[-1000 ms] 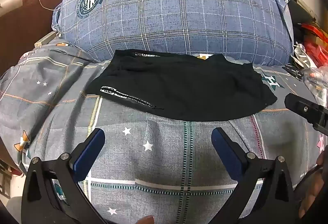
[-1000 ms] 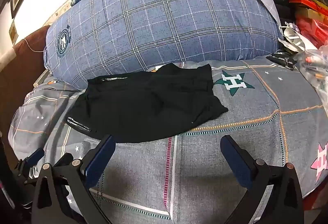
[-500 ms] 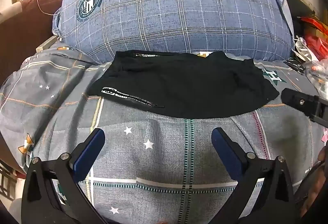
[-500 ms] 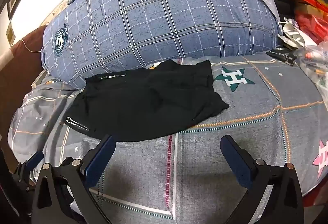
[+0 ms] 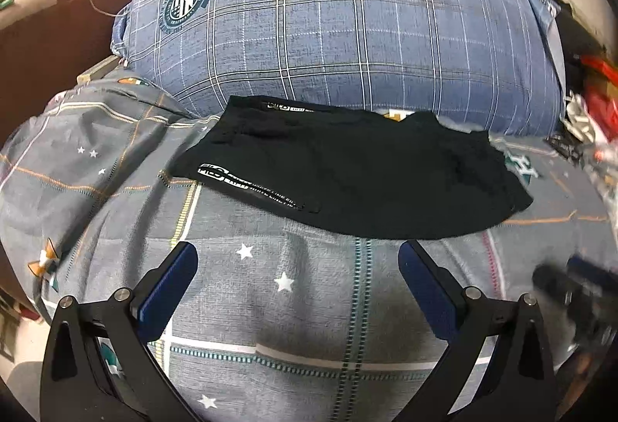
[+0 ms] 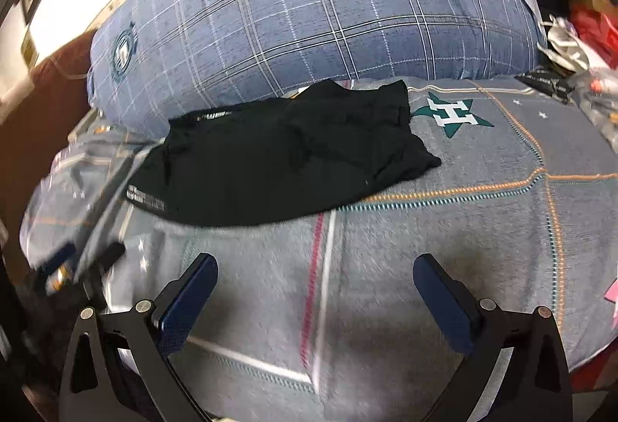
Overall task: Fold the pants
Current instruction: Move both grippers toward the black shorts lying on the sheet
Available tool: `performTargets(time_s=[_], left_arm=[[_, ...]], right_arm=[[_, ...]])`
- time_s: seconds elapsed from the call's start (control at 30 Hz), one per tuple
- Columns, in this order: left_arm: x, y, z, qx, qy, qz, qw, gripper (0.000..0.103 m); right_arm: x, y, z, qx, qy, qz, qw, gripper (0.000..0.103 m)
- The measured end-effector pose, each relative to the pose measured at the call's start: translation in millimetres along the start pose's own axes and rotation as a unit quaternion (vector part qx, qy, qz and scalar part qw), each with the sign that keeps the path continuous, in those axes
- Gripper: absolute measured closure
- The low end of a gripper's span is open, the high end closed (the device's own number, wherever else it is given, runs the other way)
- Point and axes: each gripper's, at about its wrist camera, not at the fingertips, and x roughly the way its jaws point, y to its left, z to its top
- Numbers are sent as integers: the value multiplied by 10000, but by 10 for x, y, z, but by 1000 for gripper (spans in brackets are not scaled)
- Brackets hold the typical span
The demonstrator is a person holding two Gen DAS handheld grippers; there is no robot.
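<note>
Black pants (image 5: 347, 171) with white lettering lie folded flat on the grey patterned bedspread (image 5: 309, 306), against a big blue plaid pillow (image 5: 340, 28); they also show in the right wrist view (image 6: 278, 159). My left gripper (image 5: 297, 260) is open and empty, hovering over the bedspread in front of the pants. My right gripper (image 6: 314, 271) is open and empty, also in front of the pants and apart from them. The right gripper shows blurred at the right edge of the left wrist view (image 5: 575, 290).
A brown headboard or sofa (image 5: 46, 43) stands at the left. Red packages and plastic clutter (image 6: 579, 28) lie at the back right. The pillow (image 6: 309, 16) blocks the far side. The bed's front edge lies below the grippers.
The right gripper has swung lower in the left wrist view and both views have shifted slightly; the right view is now motion-blurred. The pants have not moved.
</note>
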Motion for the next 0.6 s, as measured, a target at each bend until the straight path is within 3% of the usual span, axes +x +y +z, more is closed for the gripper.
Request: performTargets(time_s=[0.3, 0.6], left_arm=[[-58, -197, -89, 383, -82, 24, 9992, 0], [-189, -178, -132, 326, -108, -105, 9994, 0]], right_arm=[[-160, -219, -161, 381, -25, -30, 9993, 2], [-115, -246, -216, 463, 139, 41, 9988, 2]])
